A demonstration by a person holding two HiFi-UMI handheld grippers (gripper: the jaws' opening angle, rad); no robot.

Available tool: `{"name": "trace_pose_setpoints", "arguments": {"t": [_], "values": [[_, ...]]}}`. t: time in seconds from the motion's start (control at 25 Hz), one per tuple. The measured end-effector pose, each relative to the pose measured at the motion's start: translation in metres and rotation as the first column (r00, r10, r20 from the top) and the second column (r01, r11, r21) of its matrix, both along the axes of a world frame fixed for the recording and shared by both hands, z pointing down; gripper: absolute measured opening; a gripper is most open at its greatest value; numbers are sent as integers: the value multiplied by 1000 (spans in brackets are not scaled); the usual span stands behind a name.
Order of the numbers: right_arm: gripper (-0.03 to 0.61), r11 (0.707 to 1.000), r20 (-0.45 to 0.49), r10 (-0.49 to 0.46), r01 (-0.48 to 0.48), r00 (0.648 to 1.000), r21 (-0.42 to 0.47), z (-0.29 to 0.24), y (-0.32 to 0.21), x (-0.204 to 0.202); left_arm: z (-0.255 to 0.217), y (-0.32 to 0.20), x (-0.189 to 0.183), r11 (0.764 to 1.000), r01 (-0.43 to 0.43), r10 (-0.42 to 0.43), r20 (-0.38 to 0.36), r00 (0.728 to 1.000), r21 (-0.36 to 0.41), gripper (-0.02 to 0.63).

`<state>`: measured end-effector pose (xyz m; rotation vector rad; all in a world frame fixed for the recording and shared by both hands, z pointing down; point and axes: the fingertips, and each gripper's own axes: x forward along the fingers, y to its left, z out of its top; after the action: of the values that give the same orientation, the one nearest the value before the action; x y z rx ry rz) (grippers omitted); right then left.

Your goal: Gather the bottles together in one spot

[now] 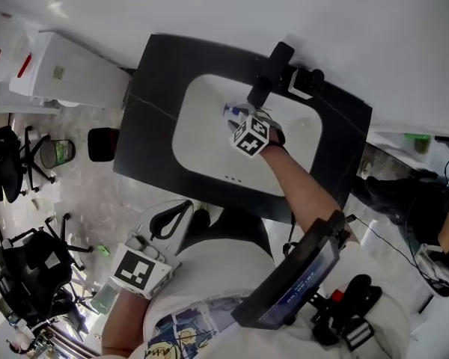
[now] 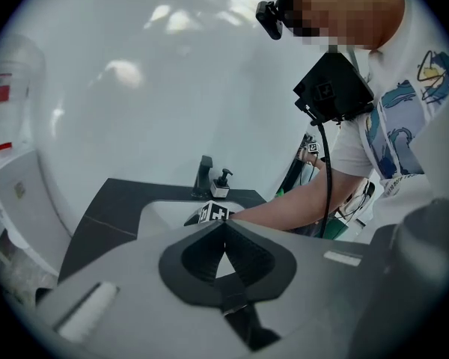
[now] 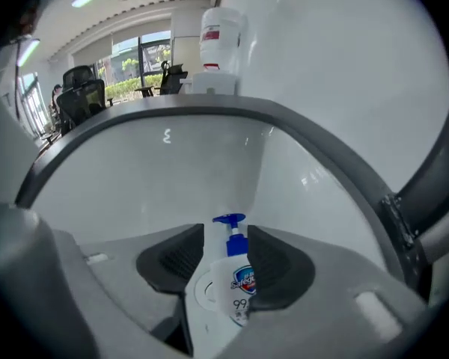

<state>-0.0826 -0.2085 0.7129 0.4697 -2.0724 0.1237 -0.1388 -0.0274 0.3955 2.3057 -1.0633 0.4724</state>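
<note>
A white pump bottle (image 1: 234,111) with a blue head stands in the white sink basin (image 1: 202,144), over the drain. My right gripper (image 1: 243,116) reaches down into the basin around it. In the right gripper view the bottle (image 3: 236,283) stands between the jaws of the right gripper (image 3: 223,256). The right pad lies against its side, and a thin gap shows at the left pad. A second pump bottle (image 1: 304,81) stands on the black counter beside the faucet (image 1: 271,69). My left gripper (image 1: 179,209) hangs by my waist with its tips together and nothing between them.
The black counter (image 1: 146,129) surrounds the basin, with a white wall behind it. From the left gripper view (image 2: 224,224) the faucet (image 2: 204,176) and counter bottle (image 2: 221,185) are far ahead. A white cabinet (image 1: 67,69) and office chairs (image 1: 15,155) stand to the left.
</note>
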Motion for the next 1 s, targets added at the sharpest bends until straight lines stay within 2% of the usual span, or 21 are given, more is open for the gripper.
{"name": "trace_pose_setpoints", "arguments": {"t": [0.16, 0.32, 0.52, 0.68, 1.0], "values": [[179, 997, -112, -62, 66, 992, 37, 26, -13, -6, 5, 2, -8, 1000, 27, -27, 6, 1000, -6, 3], [179, 992, -214, -122, 125, 969, 2, 49, -15, -8, 8, 6, -13, 999, 45, -45, 15, 999, -16, 3], [127, 990, -264, -139, 141, 955, -10, 63, -22, -10, 12, 7, -17, 998, 58, -57, 28, 998, -31, 3], [123, 990, -232, -139, 140, 963, -9, 61, -23, -11, 14, 5, -15, 998, 59, -58, 28, 998, -33, 3], [118, 997, -61, -44, 48, 997, 68, 15, -13, -12, 15, 0, -5, 999, 22, -21, 5, 1000, -33, 3]]}}
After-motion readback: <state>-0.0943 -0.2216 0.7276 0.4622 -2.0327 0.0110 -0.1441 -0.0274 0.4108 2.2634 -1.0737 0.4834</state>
